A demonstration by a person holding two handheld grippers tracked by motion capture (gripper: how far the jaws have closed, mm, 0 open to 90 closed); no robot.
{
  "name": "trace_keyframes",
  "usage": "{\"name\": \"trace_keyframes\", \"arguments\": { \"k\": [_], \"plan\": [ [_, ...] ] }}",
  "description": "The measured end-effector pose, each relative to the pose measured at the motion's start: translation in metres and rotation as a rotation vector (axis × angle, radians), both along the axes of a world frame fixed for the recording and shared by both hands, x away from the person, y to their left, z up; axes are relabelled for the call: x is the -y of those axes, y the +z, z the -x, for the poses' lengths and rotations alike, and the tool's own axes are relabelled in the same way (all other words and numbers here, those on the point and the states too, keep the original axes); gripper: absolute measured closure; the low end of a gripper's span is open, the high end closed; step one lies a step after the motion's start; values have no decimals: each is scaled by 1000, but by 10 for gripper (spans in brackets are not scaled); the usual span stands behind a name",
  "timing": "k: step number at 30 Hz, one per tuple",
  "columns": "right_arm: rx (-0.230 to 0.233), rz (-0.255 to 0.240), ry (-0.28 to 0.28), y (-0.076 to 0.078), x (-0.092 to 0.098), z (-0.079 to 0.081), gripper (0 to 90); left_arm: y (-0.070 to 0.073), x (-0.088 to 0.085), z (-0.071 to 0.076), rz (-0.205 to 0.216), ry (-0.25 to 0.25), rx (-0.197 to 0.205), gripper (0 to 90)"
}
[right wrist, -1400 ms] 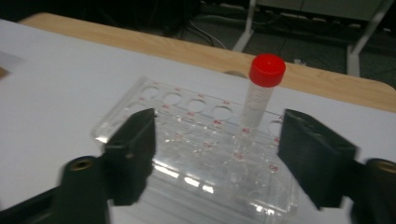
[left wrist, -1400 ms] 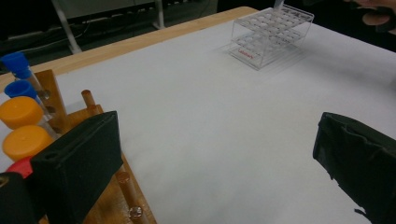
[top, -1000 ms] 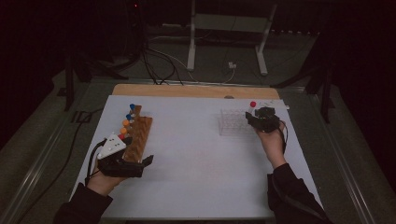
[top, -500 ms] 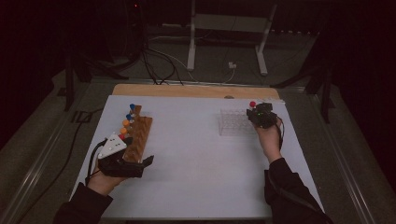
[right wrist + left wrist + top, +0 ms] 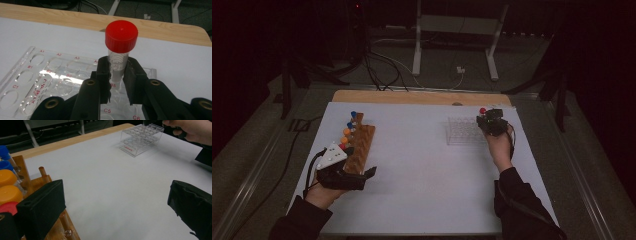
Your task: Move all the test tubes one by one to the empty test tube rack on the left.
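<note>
My right gripper [image 5: 116, 72] is shut on a clear tube with a red cap [image 5: 121, 35], held upright over the right end of the clear plastic rack [image 5: 37, 72]; its jaws have just been closing on the tube. From above, the right gripper [image 5: 490, 120] sits at the clear rack's [image 5: 462, 131] right edge, with the red cap [image 5: 482, 110] above it. My left gripper [image 5: 354, 169] is open at the near end of the wooden rack [image 5: 361, 142]. In the left gripper view its left jaw lies against the wooden rack [image 5: 32, 183], with bare table between the jaws.
The wooden rack holds several tubes with blue [image 5: 5, 152], orange [image 5: 10, 192] and red [image 5: 8, 207] caps. A white sheet [image 5: 422, 170] covers the table, and a wooden strip [image 5: 412, 97] runs along the far edge. Metal stand legs [image 5: 417, 45] and cables lie beyond.
The right hand with the red-capped tube has edged slightly up and left at the clear rack's right end. The left hand has kept still.
</note>
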State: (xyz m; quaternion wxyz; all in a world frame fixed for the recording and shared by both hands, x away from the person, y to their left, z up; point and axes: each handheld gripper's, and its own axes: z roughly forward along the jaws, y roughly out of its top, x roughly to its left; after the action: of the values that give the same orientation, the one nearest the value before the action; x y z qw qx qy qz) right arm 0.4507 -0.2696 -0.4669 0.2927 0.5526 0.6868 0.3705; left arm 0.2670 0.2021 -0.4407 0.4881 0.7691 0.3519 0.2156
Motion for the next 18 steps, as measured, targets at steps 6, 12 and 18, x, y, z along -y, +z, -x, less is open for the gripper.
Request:
{"name": "trace_keyframes", "arguments": {
  "k": [6,12,18],
  "plan": [
    [33,17,12,12,-1,4,746,0,0,0,-2,-3,-3,21],
    [67,21,24,27,0,10,746,1,1,0,-1,-7,-4,21],
    [99,23,44,42,-1,18,746,1,3,0,1,-23,-11,21]
  ]
}}
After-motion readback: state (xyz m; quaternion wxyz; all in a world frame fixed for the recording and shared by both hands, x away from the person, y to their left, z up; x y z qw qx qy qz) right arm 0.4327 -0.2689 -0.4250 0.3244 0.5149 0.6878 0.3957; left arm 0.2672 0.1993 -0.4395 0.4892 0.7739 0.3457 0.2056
